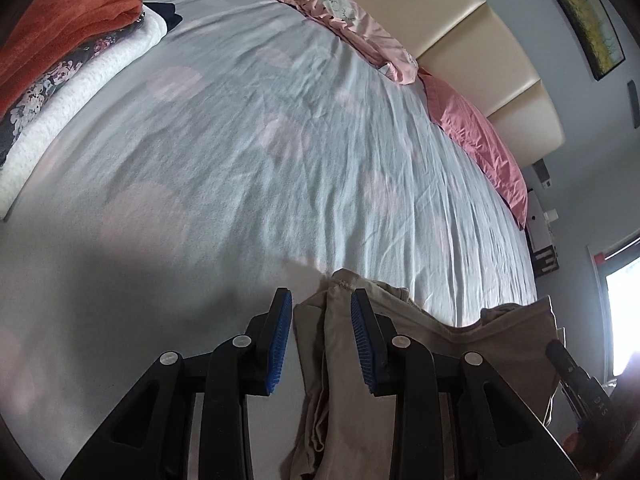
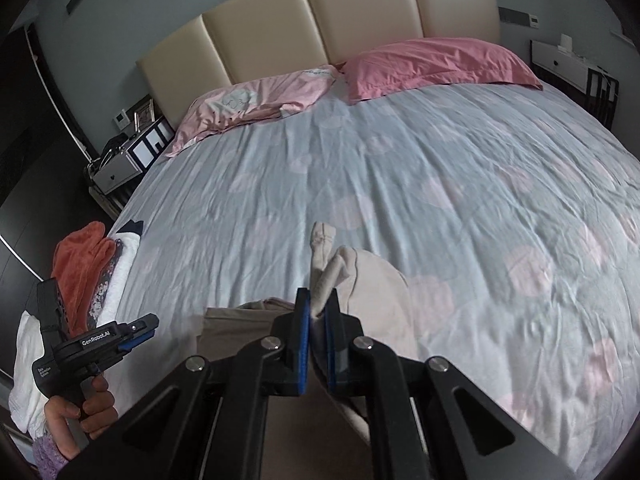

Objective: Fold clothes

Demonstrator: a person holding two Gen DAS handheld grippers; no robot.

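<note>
At six o'clock on bed [image 2: 400, 184], beige garment [image 2: 376, 280] lies bunched. My right gripper [image 2: 316, 344] clamped on its edge; left gripper [image 1: 320, 340] jaws apart, cloth between, unpinched. Lift evenly, keep edge taut, spread flat toward twelve before folding.

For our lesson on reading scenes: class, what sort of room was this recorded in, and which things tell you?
Almost certainly a bedroom: a wide bed with a padded headboard, pink pillows against it, and a bedside cabinet.
</note>
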